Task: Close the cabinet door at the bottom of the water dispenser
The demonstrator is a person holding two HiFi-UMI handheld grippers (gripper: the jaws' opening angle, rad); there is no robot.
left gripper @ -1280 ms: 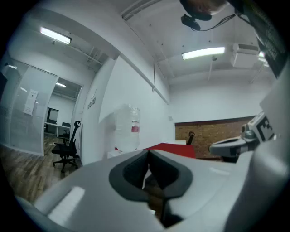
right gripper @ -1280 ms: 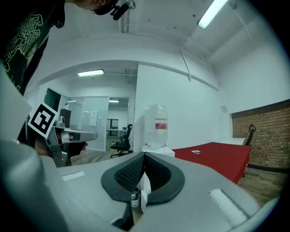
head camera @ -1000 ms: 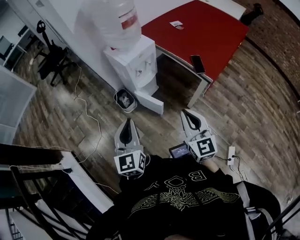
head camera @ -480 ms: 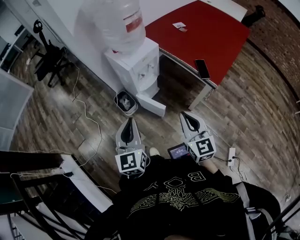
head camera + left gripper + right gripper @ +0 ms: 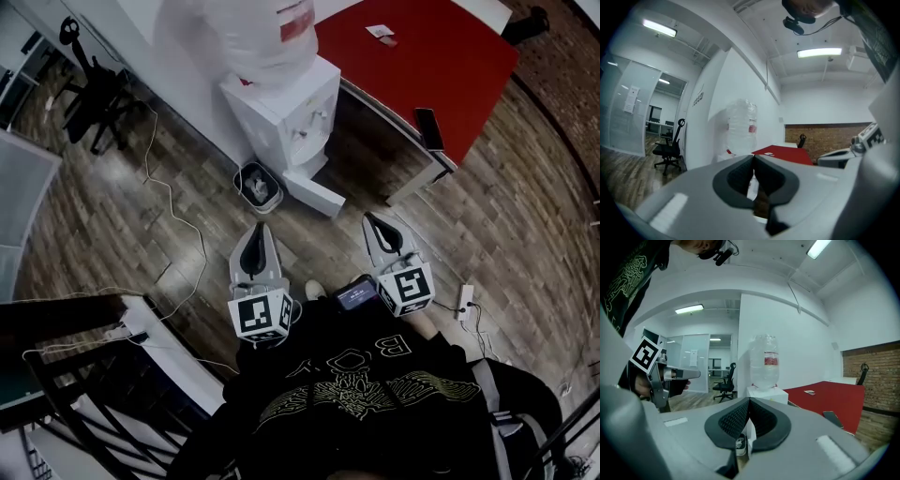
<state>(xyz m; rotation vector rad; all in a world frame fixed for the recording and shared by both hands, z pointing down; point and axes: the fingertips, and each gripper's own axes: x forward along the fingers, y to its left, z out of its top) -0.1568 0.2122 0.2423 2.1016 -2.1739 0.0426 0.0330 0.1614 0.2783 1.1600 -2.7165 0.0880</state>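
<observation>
The white water dispenser [image 5: 286, 117] with a clear bottle [image 5: 267, 33] on top stands against the wall. Its bottom cabinet door [image 5: 314, 193] hangs open, swung out toward me over the wood floor. My left gripper [image 5: 258, 229] and right gripper [image 5: 371, 218] are both held out level, well short of the door and touching nothing. Both are shut with nothing between the jaws. The left gripper view shows its closed tips [image 5: 753, 157] under the bottle [image 5: 740, 126]. In the right gripper view the closed tips [image 5: 749, 401] point at the dispenser [image 5: 761, 393].
A small bin [image 5: 258, 185] sits on the floor left of the dispenser. A red table [image 5: 422, 56] with a phone [image 5: 428, 128] stands to its right. A cable [image 5: 178, 216] trails across the floor, an office chair [image 5: 94, 94] is at far left, and a power strip [image 5: 462, 302] lies at right.
I have stepped toward the dispenser, which now sits nearer and further right in the head view. Both grippers moved forward with me and stayed shut.
</observation>
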